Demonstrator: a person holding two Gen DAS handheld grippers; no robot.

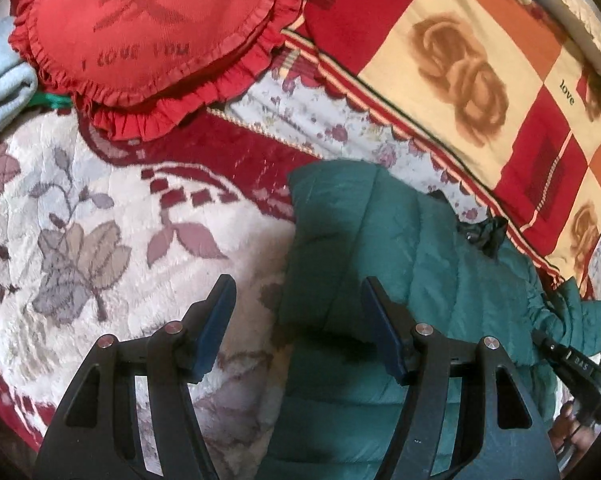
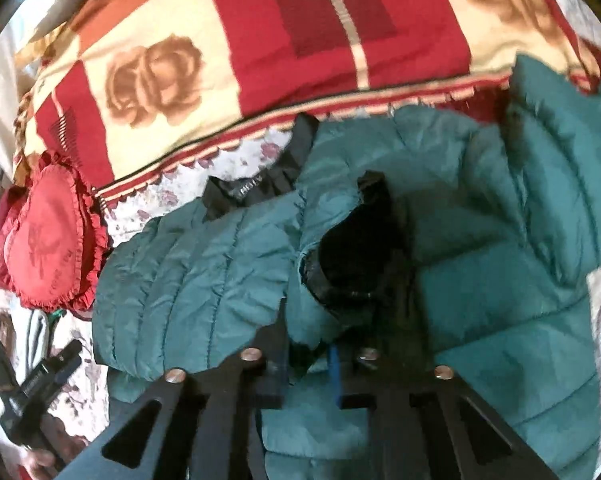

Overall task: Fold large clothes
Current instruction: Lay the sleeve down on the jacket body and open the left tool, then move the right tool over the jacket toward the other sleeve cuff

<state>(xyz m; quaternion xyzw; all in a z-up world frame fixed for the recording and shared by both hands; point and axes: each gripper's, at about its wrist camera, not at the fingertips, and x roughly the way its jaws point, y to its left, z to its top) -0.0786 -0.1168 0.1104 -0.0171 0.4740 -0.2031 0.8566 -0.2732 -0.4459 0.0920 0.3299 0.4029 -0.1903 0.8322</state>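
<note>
Right wrist view: my right claw (image 2: 306, 354) pinches the jacket's (image 2: 480, 264) cuff (image 2: 312, 320) at six o'clock, probably to fold the sleeve inward. My left claw (image 1: 298, 320) hangs spread over the jacket's left edge on the bed (image 1: 100, 220), holding nothing.

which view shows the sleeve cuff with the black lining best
The right wrist view: the sleeve cuff sits mid-frame, its black lining open to the camera, with the right gripper shut on its teal fabric. The left wrist view shows only the jacket's quilted body; the cuff is not visible there.

Jacket (image 1: 400, 264) on blanket (image 1: 100, 240), cushion (image 1: 152, 36) beyond.
</note>
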